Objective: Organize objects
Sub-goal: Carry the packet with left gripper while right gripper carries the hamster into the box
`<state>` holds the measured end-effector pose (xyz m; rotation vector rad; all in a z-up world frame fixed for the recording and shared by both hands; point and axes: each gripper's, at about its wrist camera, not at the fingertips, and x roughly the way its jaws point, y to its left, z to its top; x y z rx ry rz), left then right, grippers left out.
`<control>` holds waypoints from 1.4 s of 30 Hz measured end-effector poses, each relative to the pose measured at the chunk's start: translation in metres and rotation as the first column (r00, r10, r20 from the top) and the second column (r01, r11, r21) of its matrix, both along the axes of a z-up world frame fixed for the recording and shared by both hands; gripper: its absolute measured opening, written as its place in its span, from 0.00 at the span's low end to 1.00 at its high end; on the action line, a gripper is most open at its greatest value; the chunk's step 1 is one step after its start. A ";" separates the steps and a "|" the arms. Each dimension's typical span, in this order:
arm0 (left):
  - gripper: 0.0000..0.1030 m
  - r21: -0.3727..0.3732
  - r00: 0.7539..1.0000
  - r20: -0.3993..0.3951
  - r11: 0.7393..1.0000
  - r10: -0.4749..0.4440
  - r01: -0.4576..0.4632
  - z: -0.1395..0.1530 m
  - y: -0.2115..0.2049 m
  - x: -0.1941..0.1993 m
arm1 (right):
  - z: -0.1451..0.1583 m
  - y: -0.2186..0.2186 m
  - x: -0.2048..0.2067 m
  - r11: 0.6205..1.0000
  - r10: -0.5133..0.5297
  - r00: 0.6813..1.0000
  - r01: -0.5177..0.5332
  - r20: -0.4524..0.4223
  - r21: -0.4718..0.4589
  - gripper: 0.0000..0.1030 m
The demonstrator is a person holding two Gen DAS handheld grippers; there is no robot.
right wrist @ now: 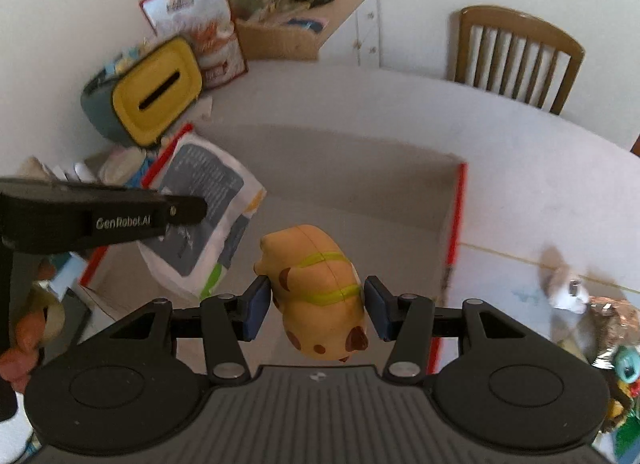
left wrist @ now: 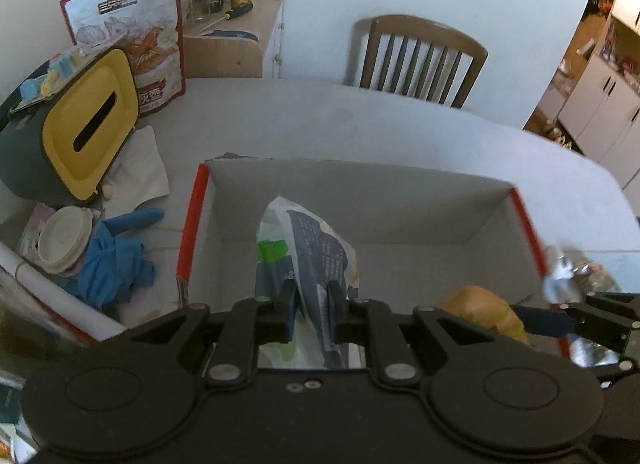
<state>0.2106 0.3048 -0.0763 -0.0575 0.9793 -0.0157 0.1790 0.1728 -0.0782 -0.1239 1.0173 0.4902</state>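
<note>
Over an open cardboard box, the left gripper is pinching a light, crinkly, slippery packet by its edge, while the right gripper is squeezing a soft-looking tan toy across its middle.

A white snack packet printed with a dark text panel and green patches hangs upright over the left part of an open cardboard box with red edges. A tan squishy toy with brown spots and 2 yellow-green stripes hangs above the box's right part. The box sits on the white bench.
</note>
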 end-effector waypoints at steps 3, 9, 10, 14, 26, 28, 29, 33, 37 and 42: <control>0.13 0.040 1.000 0.001 0.999 -0.024 0.024 -0.007 0.000 0.010 | -0.016 0.010 0.008 1.000 0.011 1.000 -0.011 -0.028 -0.012 0.50; 0.13 0.057 0.999 -0.032 0.998 -0.030 0.032 -0.023 0.005 0.024 | -0.034 0.032 0.021 0.995 0.058 0.998 -0.059 -0.010 -0.074 0.50; 0.13 0.056 0.999 -0.037 0.998 -0.033 0.035 -0.025 0.005 0.025 | -0.036 0.035 0.024 0.995 0.059 0.998 -0.060 -0.008 -0.079 0.50; 0.13 0.051 0.998 -0.059 0.998 -0.038 0.041 -0.033 0.006 0.029 | -0.049 0.046 0.033 0.991 0.082 0.996 -0.085 -0.036 -0.102 0.50; 0.14 0.056 0.992 -0.120 0.998 -0.030 0.037 -0.049 0.011 0.034 | -0.064 0.053 0.036 0.983 0.123 0.986 -0.137 -0.113 -0.122 0.50; 0.15 0.059 0.991 -0.127 0.997 -0.033 0.040 -0.049 0.009 0.034 | -0.065 0.053 0.036 0.981 0.137 0.982 -0.153 -0.133 -0.121 0.50; 0.17 0.058 0.991 -0.130 0.998 -0.033 0.040 -0.049 0.009 0.034 | -0.065 0.054 0.035 0.978 0.147 0.979 -0.165 -0.144 -0.123 0.51; 0.19 0.061 0.989 -0.139 0.997 -0.041 0.050 -0.049 0.007 0.034 | -0.065 0.057 0.032 0.970 0.187 0.967 -0.209 -0.172 -0.124 0.51; 0.24 0.052 0.990 -0.139 0.998 -0.037 0.045 -0.049 0.005 0.033 | -0.059 0.054 0.029 0.969 0.197 0.964 -0.219 -0.181 -0.114 0.51; 0.34 0.037 0.990 -0.137 0.998 -0.041 0.047 -0.048 0.004 0.029 | -0.047 0.044 0.025 0.974 0.192 0.967 -0.209 -0.170 -0.089 0.60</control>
